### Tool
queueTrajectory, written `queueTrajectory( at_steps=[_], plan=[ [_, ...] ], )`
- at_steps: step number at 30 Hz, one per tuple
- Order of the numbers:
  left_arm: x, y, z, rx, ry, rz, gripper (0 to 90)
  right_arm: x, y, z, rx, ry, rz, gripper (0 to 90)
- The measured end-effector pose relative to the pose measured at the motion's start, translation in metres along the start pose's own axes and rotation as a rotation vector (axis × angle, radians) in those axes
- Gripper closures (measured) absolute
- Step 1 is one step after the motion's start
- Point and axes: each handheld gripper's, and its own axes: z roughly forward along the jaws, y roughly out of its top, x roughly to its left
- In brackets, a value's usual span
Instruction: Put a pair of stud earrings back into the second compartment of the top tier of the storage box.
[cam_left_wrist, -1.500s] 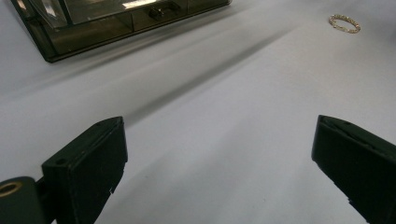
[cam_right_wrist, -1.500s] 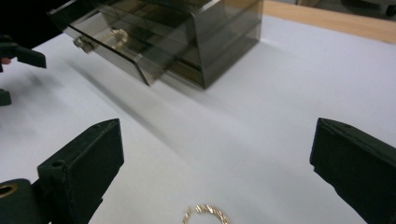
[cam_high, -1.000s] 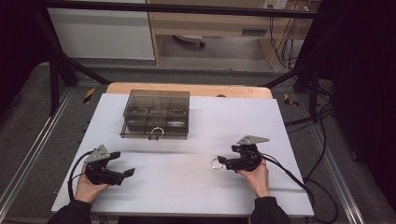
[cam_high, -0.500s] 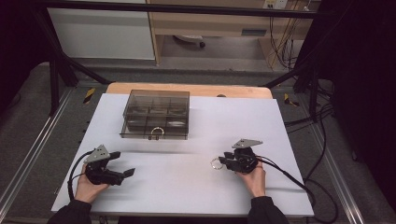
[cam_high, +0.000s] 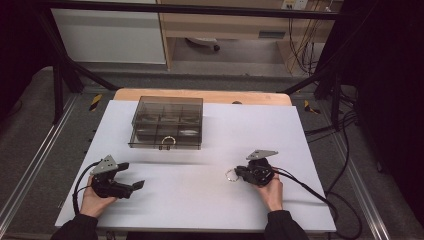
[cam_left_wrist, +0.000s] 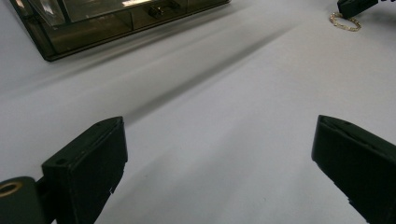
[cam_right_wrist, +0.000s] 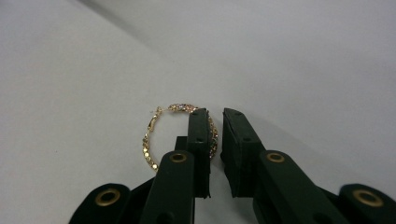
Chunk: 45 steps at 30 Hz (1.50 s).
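Near the right front of the white desk, your right tool has just been closing its jaws, and they now stand almost together with the right-hand rim of the thin gold hoop earring set with small coloured stones between them. In the right gripper view the hoop lies flat on the desk, its far side passing into the narrow gap, so the pinch looks made or very nearly made; whether the pads truly bite the wire is hard to tell. From the high view the same tool sits low on the desk, with the earring just to its left.

Your left tool rests at the left front of the desk, jaws spread wide and empty, with bare desk between them in the left gripper view.

Towards the back of the desk, well apart from both tools, stands the smoked clear plastic box with several compartments; a ring-shaped piece sits at its front edge.

By my reading you are early in the job: the earring is reached and being gripped, but not lifted. What remains is raising it off the desk, carrying it to the box and setting it into a compartment.
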Motion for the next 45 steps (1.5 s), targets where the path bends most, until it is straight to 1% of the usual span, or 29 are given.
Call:
queueTrajectory(
  at_steps=[4, 11, 15, 24, 25, 32, 33, 36, 38, 41, 42, 45],
  plan=[
    [0.0, 0.0, 0.0, 0.0, -0.001, 0.0, 3.2, 0.001, 0.001, 0.0, 0.01, -0.008, -0.009, 85.4],
    [0.0, 0.0, 0.0, 0.0, 0.0, 0.0, 3.2, 0.001, 0.002, 0.0, 0.02, -0.003, 0.032, 86.4],
    [0.0, 0.0, 0.0, -0.001, 0.0, -0.001, 3.2, 0.003, 0.005, -0.002, 0.022, -0.002, 0.029, 87.1],
    [0.0, 0.0, 0.0, -0.001, 0.0, -0.001, 3.2, 0.004, 0.009, -0.013, -0.004, 0.003, 0.038, 87.2],
    [0.0, 0.0, 0.0, 0.0, 0.0, 0.0, 3.2, 0.004, 0.01, -0.014, -0.01, 0.003, 0.032, 87.3],
    [0.0, 0.0, 0.0, -0.001, -0.001, -0.001, 3.2, 0.012, 0.022, -0.024, -0.041, 0.018, 0.027, 87.3],
    [0.0, 0.0, 0.0, -0.001, -0.001, -0.002, 3.2, 0.013, 0.024, -0.025, -0.046, 0.013, 0.016, 87.3],
    [0.0, 0.0, 0.0, 0.0, 0.0, -0.001, 3.2, 0.018, 0.031, -0.028, -0.061, 0.021, 0.011, 87.3],
    [0.0, 0.0, 0.0, 0.001, 0.0, -0.001, 3.2, 0.02, 0.035, -0.029, -0.075, 0.027, 0.002, 87.3],
    [0.0, 0.0, 0.0, 0.002, 0.0, -0.001, 3.2, 0.025, 0.042, -0.03, -0.08, 0.033, -0.007, 87.3],
    [0.0, 0.0, 0.0, 0.001, 0.0, -0.001, 3.2, 0.028, 0.047, -0.03, -0.091, 0.037, -0.013, 87.3],
    [0.0, 0.0, 0.0, 0.0, 0.0, -0.001, 3.2, 0.031, 0.051, -0.03, -0.097, 0.042, -0.015, 87.3]
  ],
)
